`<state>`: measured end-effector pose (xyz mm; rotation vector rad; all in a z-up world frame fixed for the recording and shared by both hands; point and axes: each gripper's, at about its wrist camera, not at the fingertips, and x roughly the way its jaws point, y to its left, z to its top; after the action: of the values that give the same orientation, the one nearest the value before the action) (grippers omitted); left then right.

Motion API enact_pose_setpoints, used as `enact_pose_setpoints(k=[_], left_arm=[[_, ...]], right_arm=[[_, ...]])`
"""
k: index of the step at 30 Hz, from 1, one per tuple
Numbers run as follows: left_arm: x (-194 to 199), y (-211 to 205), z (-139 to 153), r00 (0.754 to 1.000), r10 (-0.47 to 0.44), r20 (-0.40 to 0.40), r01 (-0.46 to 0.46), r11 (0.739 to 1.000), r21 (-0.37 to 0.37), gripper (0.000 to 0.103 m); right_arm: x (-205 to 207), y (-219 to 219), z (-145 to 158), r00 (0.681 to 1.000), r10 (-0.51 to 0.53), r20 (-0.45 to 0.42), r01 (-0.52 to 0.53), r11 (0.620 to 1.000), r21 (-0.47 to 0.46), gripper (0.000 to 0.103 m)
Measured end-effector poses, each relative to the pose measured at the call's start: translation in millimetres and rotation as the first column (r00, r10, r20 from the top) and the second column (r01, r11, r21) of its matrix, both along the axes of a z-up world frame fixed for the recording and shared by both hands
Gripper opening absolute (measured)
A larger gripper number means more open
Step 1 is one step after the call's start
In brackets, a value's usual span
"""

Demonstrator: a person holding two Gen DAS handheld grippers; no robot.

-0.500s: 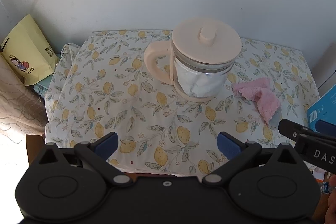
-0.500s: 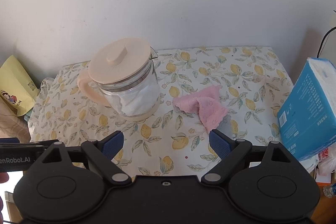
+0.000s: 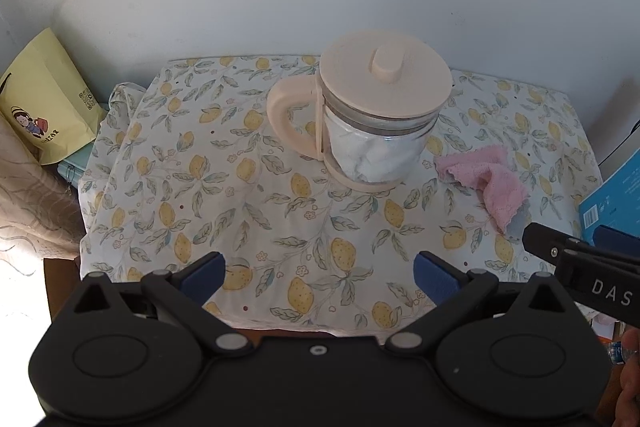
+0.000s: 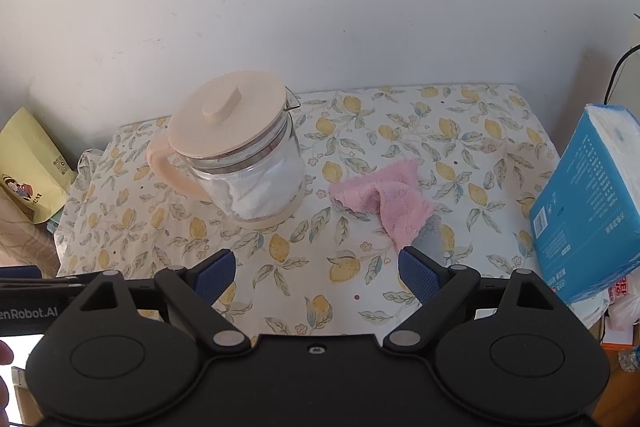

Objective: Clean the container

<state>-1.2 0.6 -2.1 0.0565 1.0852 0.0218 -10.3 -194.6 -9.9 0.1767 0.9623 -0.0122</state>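
A glass jug (image 3: 372,143) with a beige lid (image 3: 386,79) and a beige handle on its left stands upright on the lemon-print tablecloth (image 3: 240,195); white paper shows inside it. It also shows in the right wrist view (image 4: 248,171). A crumpled pink cloth (image 3: 486,183) lies to the right of the jug, and it shows in the right wrist view (image 4: 388,199). My left gripper (image 3: 318,273) is open and empty, near the table's front edge. My right gripper (image 4: 316,273) is open and empty, in front of the cloth.
A blue tissue pack (image 4: 584,211) stands at the table's right edge. A yellow paper bag (image 3: 44,107) leans on the wall left of the table. A white wall runs behind the table. The right gripper's body (image 3: 588,279) shows at the left view's right edge.
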Motion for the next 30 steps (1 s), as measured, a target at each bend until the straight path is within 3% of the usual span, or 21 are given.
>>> enact_pose_setpoints(k=[30], left_arm=[[-0.1,8.3,-1.3,1.0,0.007,-0.028,-0.007,1.0,-0.018,0.103]], right_arm=[[1.4,-2.3,5.8,0.999,-0.015,0.031,0.015,1.0,0.0,0.092]])
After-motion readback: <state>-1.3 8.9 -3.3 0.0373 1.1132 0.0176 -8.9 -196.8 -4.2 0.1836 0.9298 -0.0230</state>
